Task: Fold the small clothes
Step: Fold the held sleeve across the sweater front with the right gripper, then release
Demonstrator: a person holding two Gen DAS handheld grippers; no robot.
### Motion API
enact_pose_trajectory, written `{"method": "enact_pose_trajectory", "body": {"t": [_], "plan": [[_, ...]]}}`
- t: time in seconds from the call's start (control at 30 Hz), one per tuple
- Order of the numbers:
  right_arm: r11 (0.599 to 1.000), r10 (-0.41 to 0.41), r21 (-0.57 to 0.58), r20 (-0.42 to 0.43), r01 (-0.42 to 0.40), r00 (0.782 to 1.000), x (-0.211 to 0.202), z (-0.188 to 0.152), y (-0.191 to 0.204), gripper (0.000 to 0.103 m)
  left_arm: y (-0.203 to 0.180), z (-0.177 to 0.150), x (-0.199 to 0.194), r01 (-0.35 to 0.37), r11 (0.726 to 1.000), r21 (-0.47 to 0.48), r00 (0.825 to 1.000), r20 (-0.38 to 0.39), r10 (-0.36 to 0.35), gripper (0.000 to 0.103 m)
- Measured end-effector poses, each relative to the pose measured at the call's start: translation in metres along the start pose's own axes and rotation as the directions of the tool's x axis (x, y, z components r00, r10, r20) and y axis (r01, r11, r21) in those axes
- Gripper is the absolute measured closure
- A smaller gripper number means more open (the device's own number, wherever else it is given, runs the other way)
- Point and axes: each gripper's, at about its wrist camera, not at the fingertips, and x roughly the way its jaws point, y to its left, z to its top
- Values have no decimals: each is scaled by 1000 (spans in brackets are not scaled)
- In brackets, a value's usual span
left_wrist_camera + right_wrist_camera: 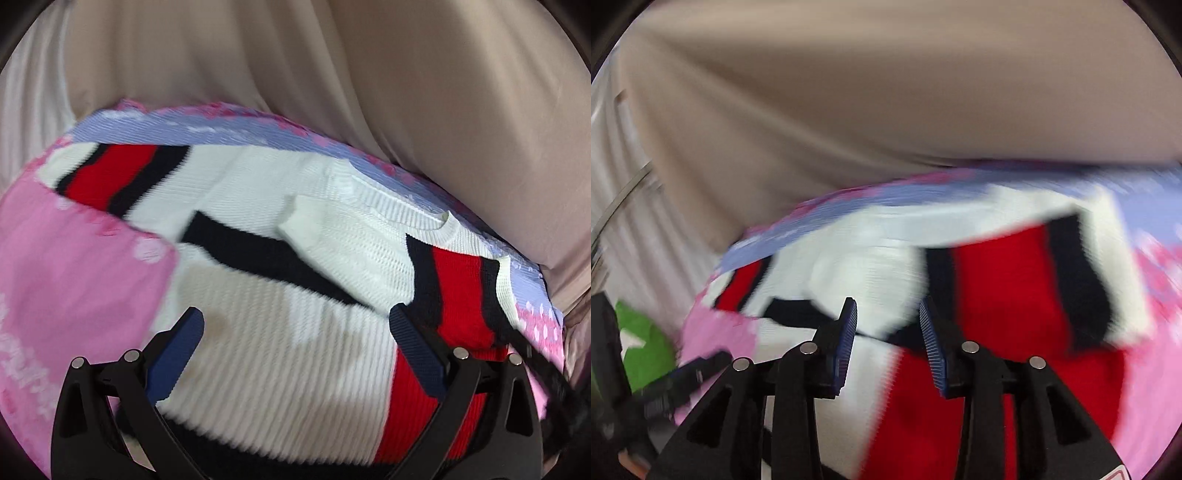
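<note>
On the pink cloth [66,280], we judge the sweater [280,354] soft and light (best pinched at a hem); left gripper [295,354] fingers wide, right gripper [888,343] fingers narrow, both empty.

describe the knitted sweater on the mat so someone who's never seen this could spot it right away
Find the pink and lavender patterned mat spread over the beige sheet. On the mat lies the sweater, partly folded. It is the only ribbed knit there: white, with broad red stripes edged in dark navy, unlike the flat printed fabric beneath it.
</note>
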Motion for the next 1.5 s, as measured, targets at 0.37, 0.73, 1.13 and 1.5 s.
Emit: {"method": "enact_pose_trajectory", "body": {"t": [0.37, 0.73, 1.13, 1.5], "plan": [[948, 13, 318, -19, -6, 1000, 20, -4, -106, 60, -20, 12, 75, 26, 992, -126, 997, -73, -35, 54], [979, -55, 203, 144, 25, 988, -17, 9, -107, 95, -22, 27, 74, 7, 995, -97, 1000, -15, -8, 97], [967, -190, 173, 8, 186, 982, -21, -11, -96, 87, 27, 19, 35, 0, 986, -167, 998, 55, 10, 53], [987, -128, -108, -90, 119, 988, -94, -122, 3, 71, 268, 99, 15, -358, 799, -483, 890, 82, 448, 22]]}}
